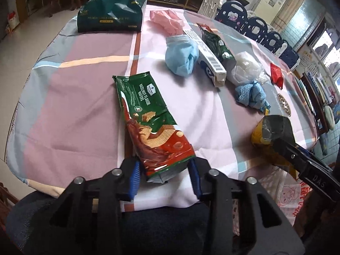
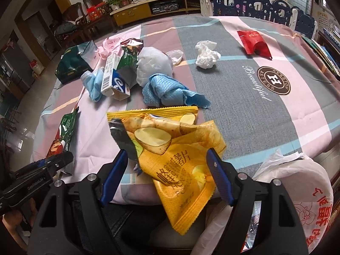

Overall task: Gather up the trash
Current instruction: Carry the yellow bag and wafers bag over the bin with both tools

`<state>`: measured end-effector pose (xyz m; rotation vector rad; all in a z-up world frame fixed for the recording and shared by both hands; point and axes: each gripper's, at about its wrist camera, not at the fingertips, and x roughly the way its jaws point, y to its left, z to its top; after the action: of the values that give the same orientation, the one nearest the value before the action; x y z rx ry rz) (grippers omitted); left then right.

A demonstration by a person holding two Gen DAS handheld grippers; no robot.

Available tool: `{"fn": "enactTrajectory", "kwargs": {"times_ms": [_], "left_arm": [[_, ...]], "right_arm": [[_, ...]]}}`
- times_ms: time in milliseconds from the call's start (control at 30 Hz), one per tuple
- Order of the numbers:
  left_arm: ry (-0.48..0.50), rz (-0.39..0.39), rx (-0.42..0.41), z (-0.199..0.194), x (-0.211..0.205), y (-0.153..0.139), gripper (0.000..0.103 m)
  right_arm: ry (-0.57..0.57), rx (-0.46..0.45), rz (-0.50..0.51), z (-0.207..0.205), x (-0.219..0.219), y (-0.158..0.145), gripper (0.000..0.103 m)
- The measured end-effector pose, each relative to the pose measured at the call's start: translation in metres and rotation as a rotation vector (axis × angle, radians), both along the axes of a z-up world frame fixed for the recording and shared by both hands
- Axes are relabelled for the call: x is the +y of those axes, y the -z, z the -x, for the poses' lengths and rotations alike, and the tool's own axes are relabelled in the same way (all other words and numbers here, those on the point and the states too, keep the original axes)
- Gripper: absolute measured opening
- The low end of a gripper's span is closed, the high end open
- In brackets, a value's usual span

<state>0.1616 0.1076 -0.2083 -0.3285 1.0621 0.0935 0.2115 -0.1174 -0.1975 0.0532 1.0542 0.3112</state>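
Note:
My left gripper [image 1: 164,165] is shut on the near end of a green and red wafer wrapper [image 1: 148,123], which lies out over the tablecloth. My right gripper [image 2: 170,163] is shut on a yellow potato chip bag [image 2: 176,148] at the table's near edge; the bag also shows in the left wrist view [image 1: 260,135]. A white plastic bag with red print [image 2: 303,182] hangs open at the near right edge of the table. The left gripper shows at the left of the right wrist view [image 2: 55,163].
More trash lies on the tablecloth [image 2: 244,114]: a blue cloth [image 2: 167,91], a toothpaste box [image 2: 110,74], a blue mask [image 1: 180,57], a white tissue ball [image 2: 206,57], a red wrapper [image 2: 254,41], a clear bag [image 2: 153,63], a dark green bag [image 1: 110,14] and pink wrappers [image 1: 167,21].

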Motion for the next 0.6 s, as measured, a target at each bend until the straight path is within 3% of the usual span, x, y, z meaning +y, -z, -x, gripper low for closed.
{"fn": "enactTrajectory", "kwargs": {"times_ms": [67,100,267,500,600], "left_arm": [[0.009,0.0,-0.007,0.0,-0.002,0.001,0.032],[0.013,-0.008,-0.012,0.001,-0.003,0.0,0.026],[0.018,-0.021,-0.022,0.002,-0.007,-0.001,0.02],[0.007,-0.078,-0.103,0.011,-0.013,-0.018,0.014],[0.016,-0.032,-0.154,0.017,-0.018,-0.033,0.014]], "right_arm": [[0.002,-0.014,0.019,0.001,0.0,-0.001,0.074],[-0.004,-0.023,0.029,0.002,0.001,-0.001,0.065],[-0.062,-0.036,0.05,0.006,0.012,-0.004,0.021],[-0.027,-0.104,0.025,0.012,0.0,-0.03,0.019],[-0.007,-0.15,0.021,0.017,-0.01,-0.049,0.019]]}}
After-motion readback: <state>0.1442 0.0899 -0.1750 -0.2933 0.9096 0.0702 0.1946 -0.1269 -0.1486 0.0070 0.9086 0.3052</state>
